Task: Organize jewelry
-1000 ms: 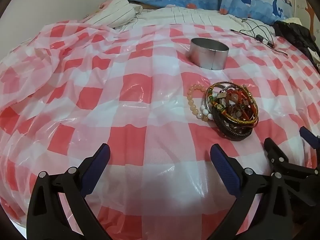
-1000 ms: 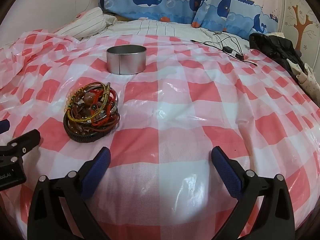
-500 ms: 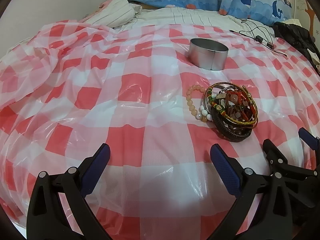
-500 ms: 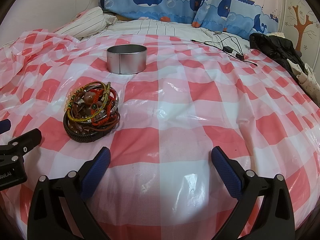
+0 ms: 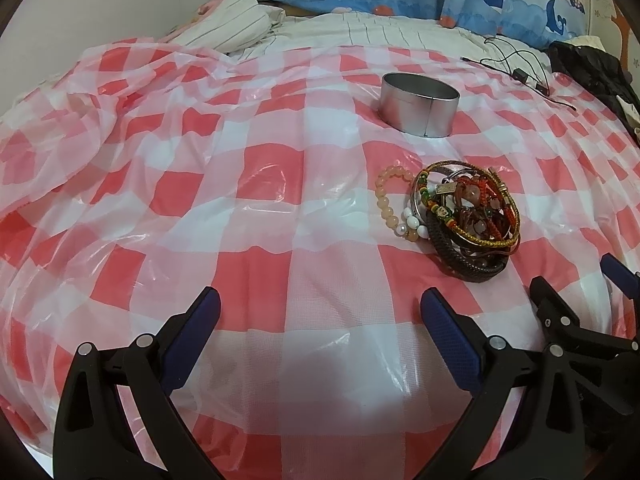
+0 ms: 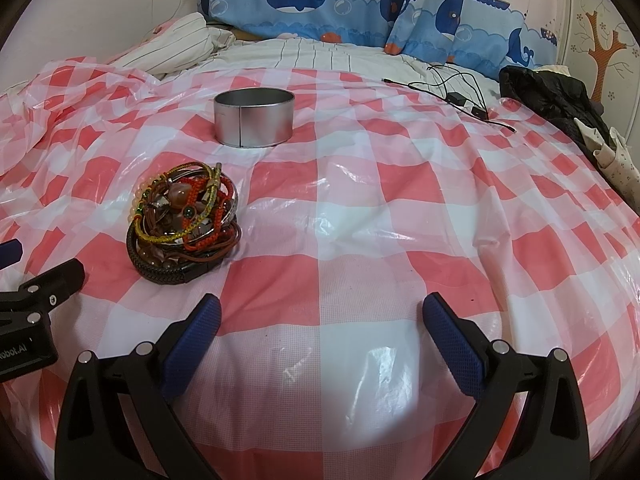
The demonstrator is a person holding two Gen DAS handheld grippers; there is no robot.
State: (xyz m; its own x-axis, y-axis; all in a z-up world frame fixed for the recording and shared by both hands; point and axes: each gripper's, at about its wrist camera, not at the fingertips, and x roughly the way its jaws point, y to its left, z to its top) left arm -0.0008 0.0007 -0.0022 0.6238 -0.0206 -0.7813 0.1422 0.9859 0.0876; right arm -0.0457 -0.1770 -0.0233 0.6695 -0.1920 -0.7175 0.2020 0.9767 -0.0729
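Note:
A tangled pile of bracelets point(image 5: 466, 218) lies on the red-and-white checked plastic sheet; it also shows in the right wrist view point(image 6: 182, 226). A pale pink bead bracelet point(image 5: 386, 200) sticks out at its left side. A round metal tin point(image 5: 419, 98), open at the top, stands behind the pile, also in the right wrist view point(image 6: 254, 116). My left gripper point(image 5: 320, 320) is open and empty, near and left of the pile. My right gripper point(image 6: 320, 320) is open and empty, near and right of the pile.
Whale-print pillows point(image 6: 304, 0) and a striped pillow point(image 6: 172, 46) lie at the head of the bed. A black cable with a charger point(image 6: 456, 96) and a black garment point(image 6: 548, 88) lie at the far right. The plastic sheet is rumpled at the left point(image 5: 100, 92).
Both grippers stay nearly still. The left wrist view has drifted very slightly, so the pile and tin sit a touch lower in it.

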